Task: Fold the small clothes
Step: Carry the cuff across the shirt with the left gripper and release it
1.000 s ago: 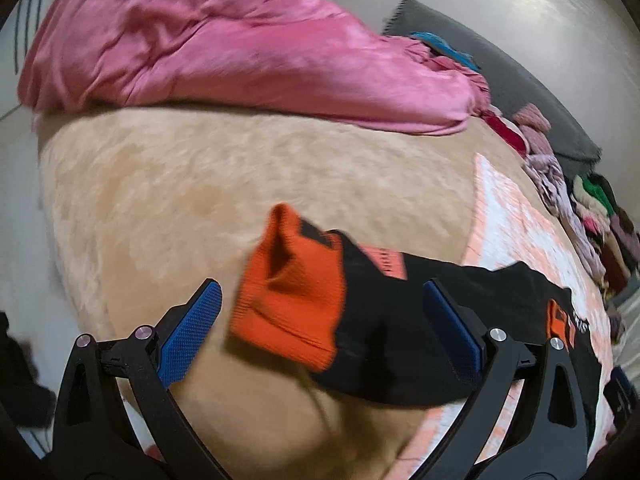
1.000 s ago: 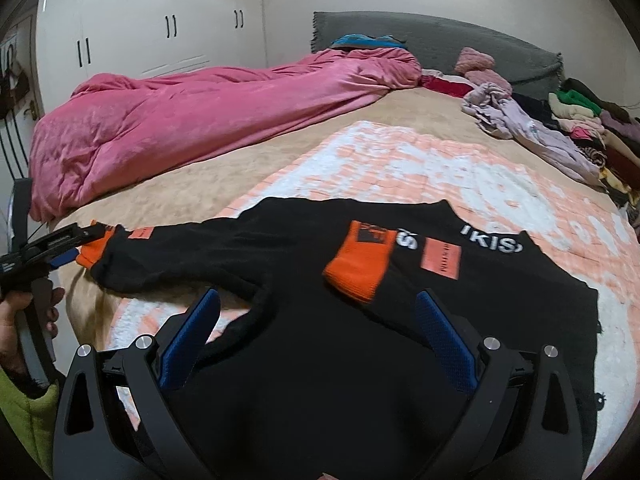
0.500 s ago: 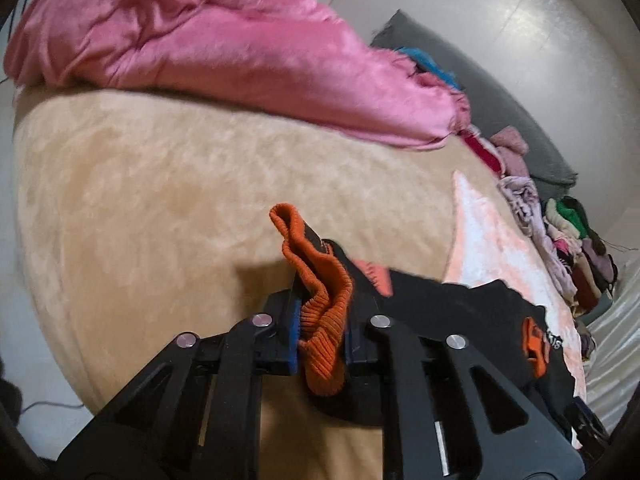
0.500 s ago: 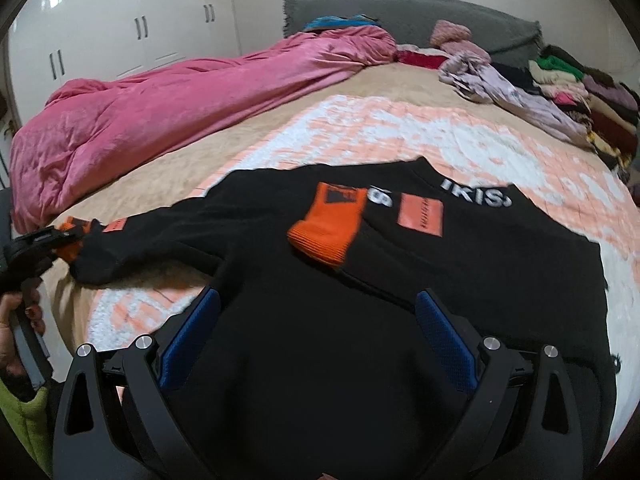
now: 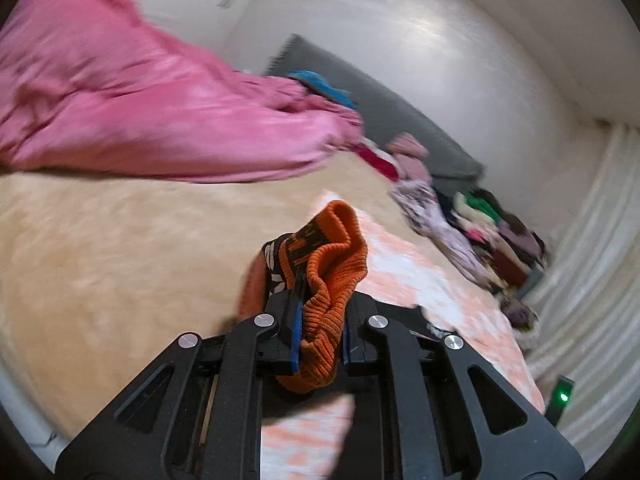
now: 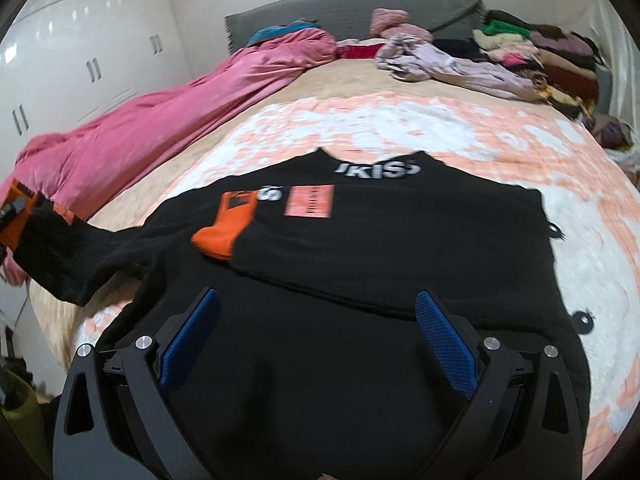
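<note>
A small black sweater [image 6: 360, 264] with white lettering and orange cuffs lies spread on a peach-and-white blanket [image 6: 440, 128]. One sleeve is folded across its chest, its orange cuff [image 6: 224, 228] lying flat. The other sleeve [image 6: 68, 256] stretches out to the left, lifted off the bed. My left gripper [image 5: 320, 320] is shut on that sleeve's orange cuff [image 5: 332, 264], which bunches up between the pads; in the right wrist view the same gripper [image 6: 12, 216] shows at the far left edge. My right gripper [image 6: 316, 336] hovers open over the sweater's lower part, nothing between its fingers.
A pink duvet [image 6: 152, 128] lies along the bed's left side. A grey headboard [image 6: 348, 4] is at the far end, with a heap of mixed clothes [image 6: 520, 56] at the right. White wardrobes [image 6: 80, 60] stand at the left. Beige bedding [image 5: 120, 248] lies under the raised cuff.
My left gripper closed on the orange cuff, then rose with it so the sleeve lifted off the bed. My right gripper stayed open and slid along over the sweater's body.
</note>
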